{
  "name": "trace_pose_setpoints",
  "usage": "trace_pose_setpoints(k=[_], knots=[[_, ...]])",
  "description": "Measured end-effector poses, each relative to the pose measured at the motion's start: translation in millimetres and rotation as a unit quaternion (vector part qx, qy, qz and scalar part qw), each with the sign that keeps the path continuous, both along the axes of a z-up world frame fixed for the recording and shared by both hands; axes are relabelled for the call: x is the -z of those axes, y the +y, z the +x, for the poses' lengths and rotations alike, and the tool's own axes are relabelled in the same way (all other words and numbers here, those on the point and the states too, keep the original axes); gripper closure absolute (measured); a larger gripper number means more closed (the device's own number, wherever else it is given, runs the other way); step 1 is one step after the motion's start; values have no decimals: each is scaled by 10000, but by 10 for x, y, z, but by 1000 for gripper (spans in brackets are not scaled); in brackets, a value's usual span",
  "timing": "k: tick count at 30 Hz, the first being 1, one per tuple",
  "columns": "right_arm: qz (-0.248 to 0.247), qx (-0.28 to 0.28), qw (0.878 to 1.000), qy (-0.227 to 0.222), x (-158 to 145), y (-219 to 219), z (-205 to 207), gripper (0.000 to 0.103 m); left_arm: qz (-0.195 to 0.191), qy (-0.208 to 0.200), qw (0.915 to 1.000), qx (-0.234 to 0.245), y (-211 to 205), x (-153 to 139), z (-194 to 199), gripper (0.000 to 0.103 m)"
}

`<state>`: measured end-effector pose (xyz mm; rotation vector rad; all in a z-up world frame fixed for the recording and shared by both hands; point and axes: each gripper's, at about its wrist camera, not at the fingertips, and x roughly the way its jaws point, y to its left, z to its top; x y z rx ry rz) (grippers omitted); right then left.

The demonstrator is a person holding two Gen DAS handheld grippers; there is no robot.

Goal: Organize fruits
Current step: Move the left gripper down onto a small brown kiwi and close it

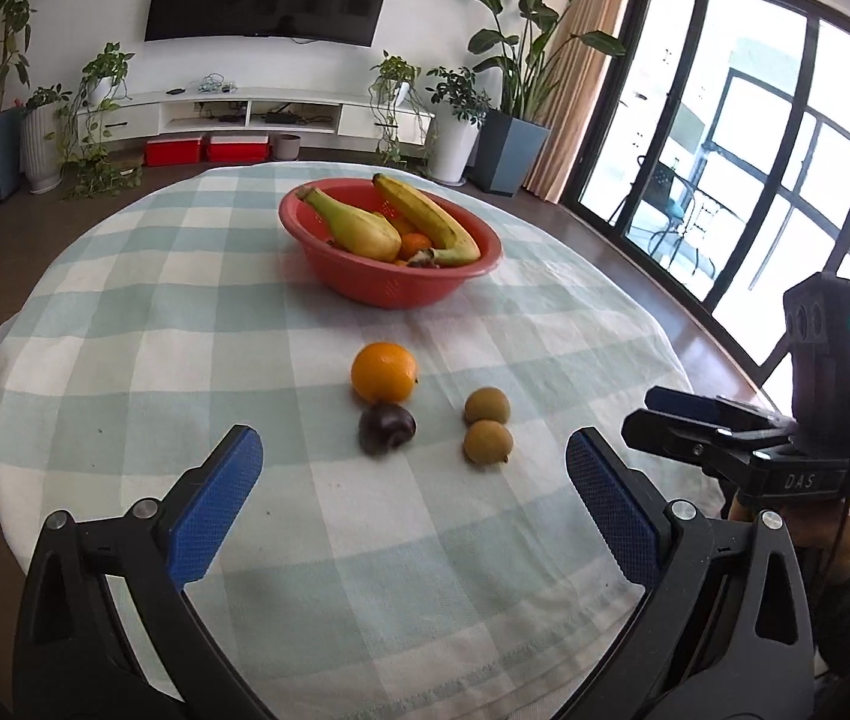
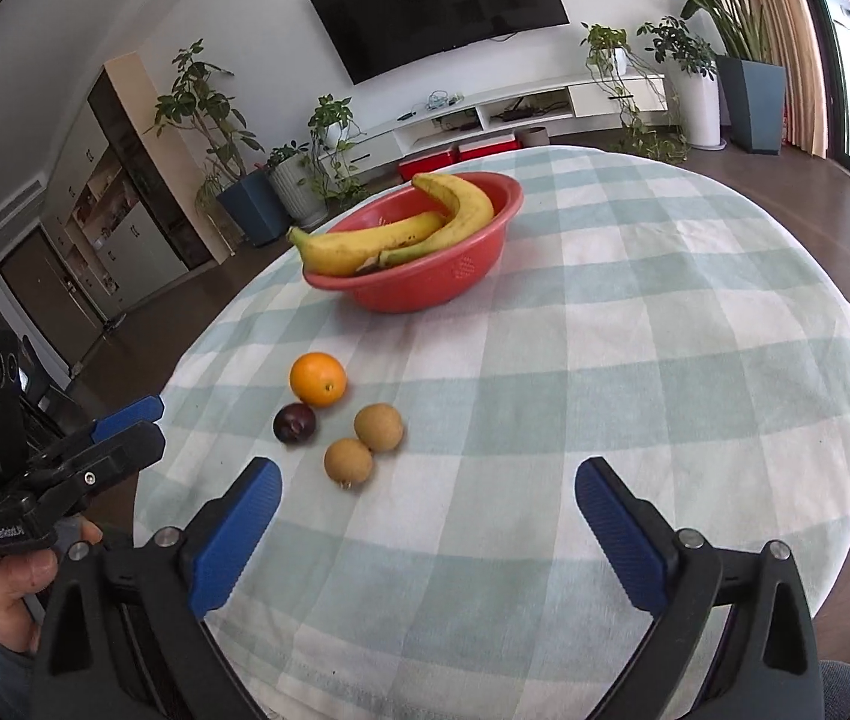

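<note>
With both the left hand-held gripper (image 1: pixel 414 501) and the right hand-held gripper (image 2: pixel 428 528) spread empty near the bench's near edge, the firm, round, roll-prone orange (image 1: pixel 384 372) mid-bench, before the red bowl (image 1: pixel 389 285), likely wants pinching across its widest middle.

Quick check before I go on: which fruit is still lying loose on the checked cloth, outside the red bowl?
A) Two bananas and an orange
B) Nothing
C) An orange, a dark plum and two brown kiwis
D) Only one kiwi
C: the orange, the dark plum and two brown kiwis lie on the checked cloth in front of the red bowl, which holds the bananas.
</note>
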<state>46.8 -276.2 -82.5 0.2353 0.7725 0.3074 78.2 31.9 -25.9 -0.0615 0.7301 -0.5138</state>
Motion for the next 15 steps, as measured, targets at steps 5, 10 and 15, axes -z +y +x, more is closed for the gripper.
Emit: trace_pose_setpoints(k=[5,10,15], knots=[[177,87,9998,-18,18,-61,-43,7,245,135,9996,95,-113,85,-57,0],[376,338,9987,-86,-26,-183,-57,13,247,281,9990,232,-258,96,7,0],[417,361,9985,-59,-41,-210,-46,15,388,226,9973,587,-511,134,-6,1]])
